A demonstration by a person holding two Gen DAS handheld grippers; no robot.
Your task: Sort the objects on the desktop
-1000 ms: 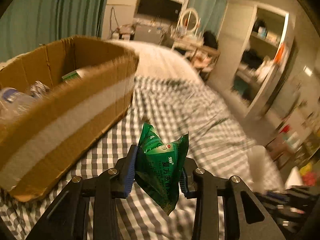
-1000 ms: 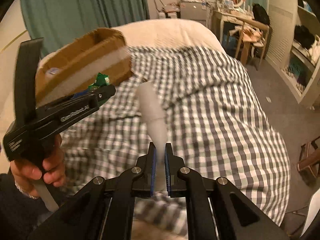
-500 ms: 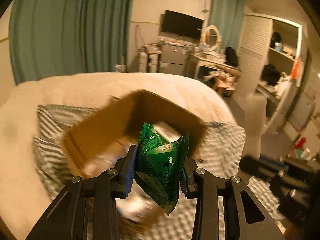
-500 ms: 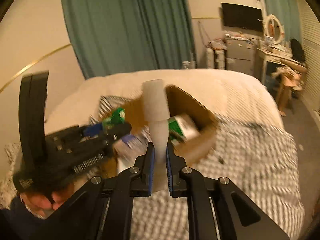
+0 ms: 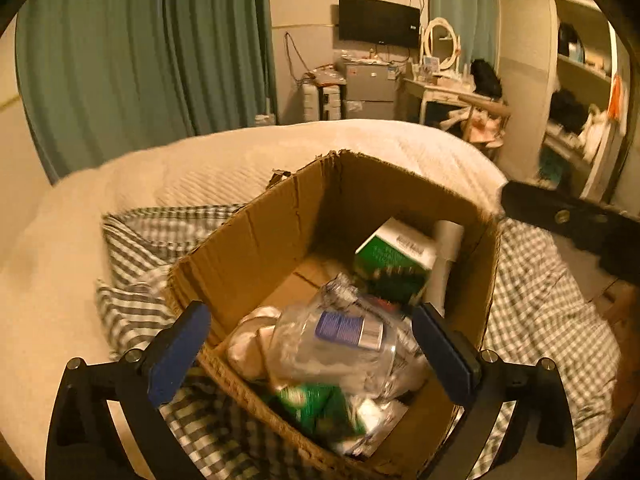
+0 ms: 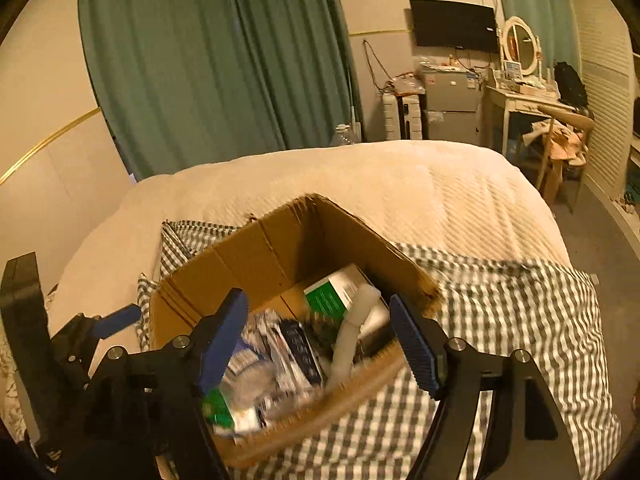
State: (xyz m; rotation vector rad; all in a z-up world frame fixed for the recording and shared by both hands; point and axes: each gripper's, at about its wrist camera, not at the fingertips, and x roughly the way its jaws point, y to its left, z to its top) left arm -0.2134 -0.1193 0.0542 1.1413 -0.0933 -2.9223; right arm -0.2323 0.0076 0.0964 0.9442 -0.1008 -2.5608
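Note:
An open cardboard box (image 5: 280, 236) (image 6: 280, 240) sits on the checked bedcover. Both grippers hover over it. My left gripper (image 5: 312, 352) is open, with nothing between its blue pads. The green sachet (image 5: 316, 404) (image 6: 218, 410) lies in the box near its front wall. My right gripper (image 6: 320, 344) is open too, and the white tube (image 6: 352, 336) (image 5: 444, 256) leans inside the box against its right wall. A crushed clear bottle (image 5: 336, 344) and a green-and-white carton (image 5: 394, 258) (image 6: 332, 294) also lie inside.
The checked cover (image 6: 500, 320) spreads to the right of the box over a cream quilt (image 6: 400, 184). Part of the right gripper's body (image 5: 576, 228) shows at the right of the left wrist view. Green curtains, a desk and shelves stand beyond the bed.
Both grippers swung over the box and opened. The green sachet left the left gripper and the white tube left the right one; both now lie in the box.

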